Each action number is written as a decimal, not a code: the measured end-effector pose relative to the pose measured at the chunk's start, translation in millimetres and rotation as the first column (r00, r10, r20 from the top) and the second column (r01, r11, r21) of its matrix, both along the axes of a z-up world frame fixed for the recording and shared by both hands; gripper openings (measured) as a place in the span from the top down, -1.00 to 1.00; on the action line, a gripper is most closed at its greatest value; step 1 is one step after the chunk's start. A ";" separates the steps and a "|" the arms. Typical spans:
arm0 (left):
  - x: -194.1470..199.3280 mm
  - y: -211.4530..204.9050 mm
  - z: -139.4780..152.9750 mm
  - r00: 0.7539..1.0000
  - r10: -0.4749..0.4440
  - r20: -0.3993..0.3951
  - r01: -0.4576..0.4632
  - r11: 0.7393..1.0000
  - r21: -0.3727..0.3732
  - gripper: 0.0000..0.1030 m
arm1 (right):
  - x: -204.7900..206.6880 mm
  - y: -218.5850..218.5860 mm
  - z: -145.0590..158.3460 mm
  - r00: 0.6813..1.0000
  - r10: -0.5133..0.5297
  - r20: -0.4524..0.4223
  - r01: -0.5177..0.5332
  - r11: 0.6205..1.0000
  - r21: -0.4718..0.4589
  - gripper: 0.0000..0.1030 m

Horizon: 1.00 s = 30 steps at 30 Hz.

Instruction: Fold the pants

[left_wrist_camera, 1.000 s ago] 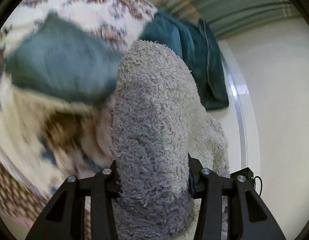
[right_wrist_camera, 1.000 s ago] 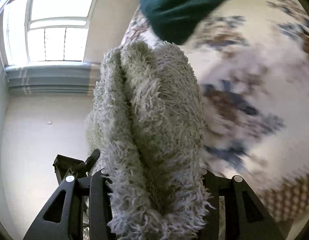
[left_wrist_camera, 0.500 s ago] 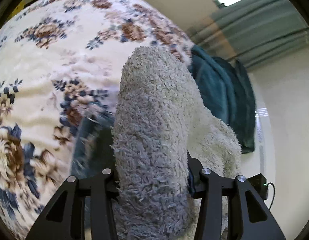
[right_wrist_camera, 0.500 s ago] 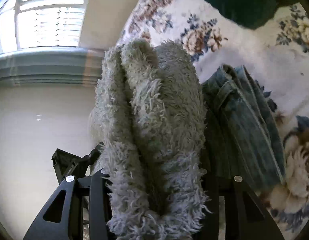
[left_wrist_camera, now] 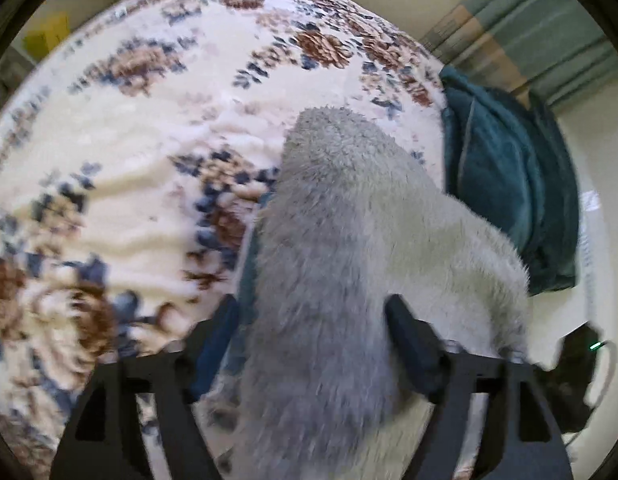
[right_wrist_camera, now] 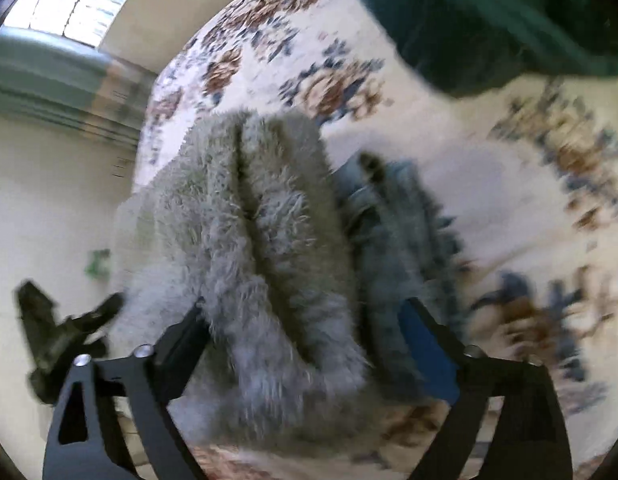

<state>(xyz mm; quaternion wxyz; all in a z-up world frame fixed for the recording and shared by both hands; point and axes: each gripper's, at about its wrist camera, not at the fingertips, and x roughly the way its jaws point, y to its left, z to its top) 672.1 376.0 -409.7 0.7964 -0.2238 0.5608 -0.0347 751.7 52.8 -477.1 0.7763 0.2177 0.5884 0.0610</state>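
Both claws have swung down over the bed since a second ago, and their jaws, then clamped tight on the fluffy grey pants, are now spreading apart.

In the left wrist view the left claw (left_wrist_camera: pixel 313 320) stands wide, its jaws opening. The pants (left_wrist_camera: pixel 349 280) lie between the fingers and run away from the claw along its pointing line, rounded end farthest out. A gap shows at the left finger, so the grip looks let go; contact at the right finger is too blurred to tell.

In the right wrist view the right claw (right_wrist_camera: pixel 309 312) is opening too, wider still. The pants (right_wrist_camera: pixel 261 240) sit between the fingers as a thick doubled bundle with a deep crease down the middle, long axis again straight ahead. Beside them, toward the right finger, lies folded blue denim (right_wrist_camera: pixel 393 220), seemingly under or against the grey pile.

Outward lies the floral bedspread (left_wrist_camera: pixel 129 160), with a teal blanket (left_wrist_camera: pixel 509 184) heaped at its far edge.

Judging by this, the fold is being laid down and released; next each claw must back away along the pants' length without dragging the pile.
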 end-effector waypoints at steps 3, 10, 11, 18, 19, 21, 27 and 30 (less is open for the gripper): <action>-17.2 -9.0 16.6 1.000 -0.007 0.019 0.006 0.996 0.086 -0.64 | -14.6 6.3 32.6 0.998 0.025 0.058 -0.013 0.982 -0.189 -0.99; -71.8 -46.4 70.0 0.997 -0.032 0.067 0.016 0.971 0.237 -0.64 | -86.5 17.6 113.1 0.985 0.052 0.165 0.021 0.912 -0.410 -1.00; -79.0 -52.8 78.1 0.997 -0.038 0.072 0.018 0.965 0.263 -0.64 | -98.0 17.7 124.0 0.982 0.055 0.178 0.025 0.907 -0.421 -1.00; -134.0 -89.9 141.8 0.984 -0.084 0.158 0.022 0.934 0.357 -0.64 | -178.2 10.9 200.7 0.961 0.084 0.265 0.043 0.896 -0.442 -1.00; -141.8 -94.3 151.5 0.981 -0.088 0.172 0.020 0.931 0.364 -0.64 | -190.2 9.2 212.6 0.955 0.092 0.281 0.043 0.896 -0.442 -1.00; -159.6 -102.6 171.7 0.975 -0.097 0.202 0.016 0.930 0.368 -0.64 | -213.5 8.1 234.6 0.945 0.111 0.308 0.040 0.895 -0.444 -1.00; -219.4 -115.1 222.3 0.957 -0.089 0.277 -0.022 0.928 0.372 -0.64 | -295.8 1.6 308.1 0.902 0.173 0.396 0.031 0.888 -0.459 -1.00; -254.5 -121.6 247.3 0.945 -0.082 0.315 -0.045 0.925 0.377 -0.64 | -336.6 1.1 339.8 0.876 0.202 0.438 0.031 0.884 -0.467 -1.00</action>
